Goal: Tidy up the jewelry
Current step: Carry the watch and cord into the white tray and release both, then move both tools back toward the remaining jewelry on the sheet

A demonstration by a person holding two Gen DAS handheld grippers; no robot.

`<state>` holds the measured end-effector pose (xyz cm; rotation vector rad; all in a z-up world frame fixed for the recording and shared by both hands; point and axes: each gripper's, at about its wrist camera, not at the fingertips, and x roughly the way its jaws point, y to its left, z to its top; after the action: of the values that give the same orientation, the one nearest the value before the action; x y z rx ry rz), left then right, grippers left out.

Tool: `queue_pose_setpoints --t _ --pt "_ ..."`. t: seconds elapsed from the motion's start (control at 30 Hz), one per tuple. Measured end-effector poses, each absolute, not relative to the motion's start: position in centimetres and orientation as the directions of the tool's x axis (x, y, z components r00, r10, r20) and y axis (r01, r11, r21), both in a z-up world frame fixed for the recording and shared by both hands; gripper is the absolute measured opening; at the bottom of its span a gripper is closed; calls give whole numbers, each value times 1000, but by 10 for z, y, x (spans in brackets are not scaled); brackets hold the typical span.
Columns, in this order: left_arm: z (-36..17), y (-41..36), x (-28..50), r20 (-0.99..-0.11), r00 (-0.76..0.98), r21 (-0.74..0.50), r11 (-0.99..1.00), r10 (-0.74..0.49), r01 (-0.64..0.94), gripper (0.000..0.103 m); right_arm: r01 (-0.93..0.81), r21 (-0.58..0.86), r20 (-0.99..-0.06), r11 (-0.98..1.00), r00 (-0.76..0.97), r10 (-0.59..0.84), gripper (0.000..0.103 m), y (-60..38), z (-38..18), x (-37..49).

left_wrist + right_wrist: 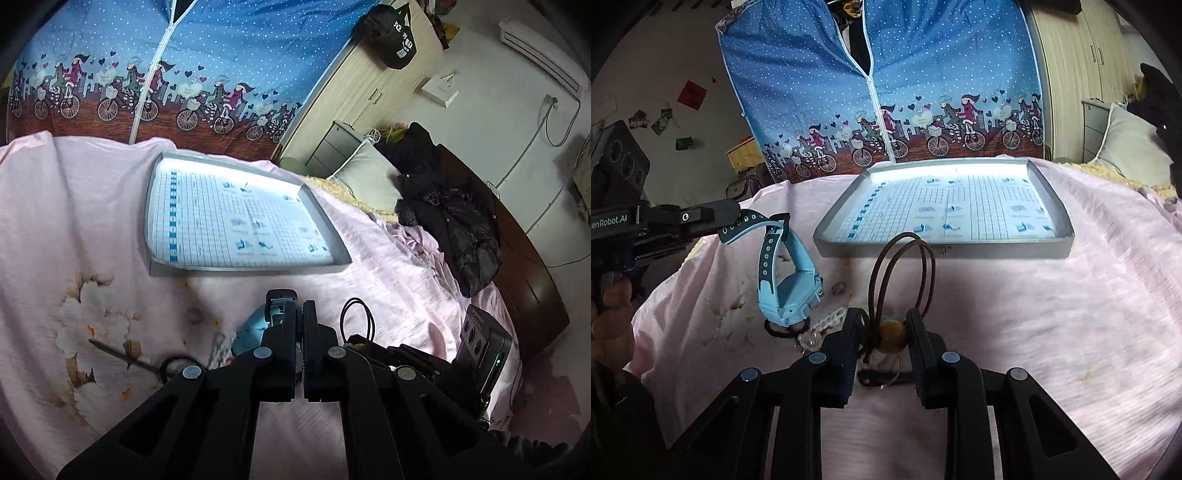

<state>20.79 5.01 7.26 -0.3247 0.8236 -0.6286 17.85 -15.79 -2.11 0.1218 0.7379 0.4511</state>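
The watch (pixel 792 280) hangs by its strap, pinched in the left gripper (pixel 733 218); the right gripper (pixel 882 332) clamps the bead cord (pixel 905 273); the tray (pixel 942 251) lies straight ahead, farther away

Small jewelry (pixel 812 332) under the blue watch (pixel 790 280) is partly hidden and too blurred to identify.

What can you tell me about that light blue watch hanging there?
The light blue watch looks like a child's smartwatch of rubbery plastic, with a chunky squarish case and a strap lined in dark grey with a row of holes. It hangs in the air by one strap end, clamped in the shut jaws of the left gripper, the case dangling low above the pink bedsheet and the small jewelry pieces lying there.
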Motion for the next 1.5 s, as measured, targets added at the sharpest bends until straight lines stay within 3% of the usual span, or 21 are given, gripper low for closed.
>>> queue_pose_setpoints --t 0.2,0.43,0.67,0.7,0.77,0.83,0.87,0.9,0.93,1.0,1.03,1.07,1.13,1.2,1.3,1.5 --pt "90 36 258 -571 595 -405 825 -566 395 0 -364 224 -615 904 667 421 24 -150 -10 245" --pt "50 39 316 -583 626 -386 854 -518 347 0 -319 235 -673 918 628 391 24 -137 -39 323" --pt "0 58 335 -637 607 -386 879 -474 281 1 -275 232 -720 933 596 355 25 -138 -72 341" --pt "-1 60 334 -637 614 -382 882 -467 274 1 -273 237 -725 932 589 357 26 -138 -75 341" --pt "-1 64 329 -644 623 -366 894 -443 258 2 -267 243 -731 933 582 357 40 -139 -76 338" --pt "2 63 325 -670 616 -332 910 -413 248 10 -255 242 -723 936 597 349 63 -141 -72 332" --pt "4 61 321 -679 616 -314 917 -399 248 13 -249 241 -711 938 612 346 64 -144 -69 326" --pt "5 62 314 -679 619 -303 918 -395 255 25 -246 241 -701 939 625 344 67 -146 -64 319" --pt "7 61 308 -676 622 -298 919 -395 259 46 -243 242 -692 939 635 342 71 -149 -60 313" --pt "12 63 289 -652 653 -285 923 -385 259 68 -239 249 -661 938 667 345 78 -157 -49 292" --pt "15 64 276 -630 677 -277 924 -381 263 74 -243 252 -641 937 683 350 82 -161 -42 281" --pt "19 65 263 -611 694 -267 924 -381 273 75 -251 252 -620 935 699 355 84 -165 -35 269" --pt "24 63 238 -591 716 -234 929 -371 288 75 -270 248 -581 931 727 365 102 -170 -22 242" --pt "27 60 212 -587 728 -196 934 -355 297 77 -290 232 -544 929 753 371 103 -171 -9 216" --pt "34 61 174 -546 767 -181 941 -337 285 101 -322 200 -502 925 777 379 103 -172 7 178" --pt "52 63 116 -490 820 -172 955 -295 242 101 -373 116 -447 920 808 384 103 -168 27 111"
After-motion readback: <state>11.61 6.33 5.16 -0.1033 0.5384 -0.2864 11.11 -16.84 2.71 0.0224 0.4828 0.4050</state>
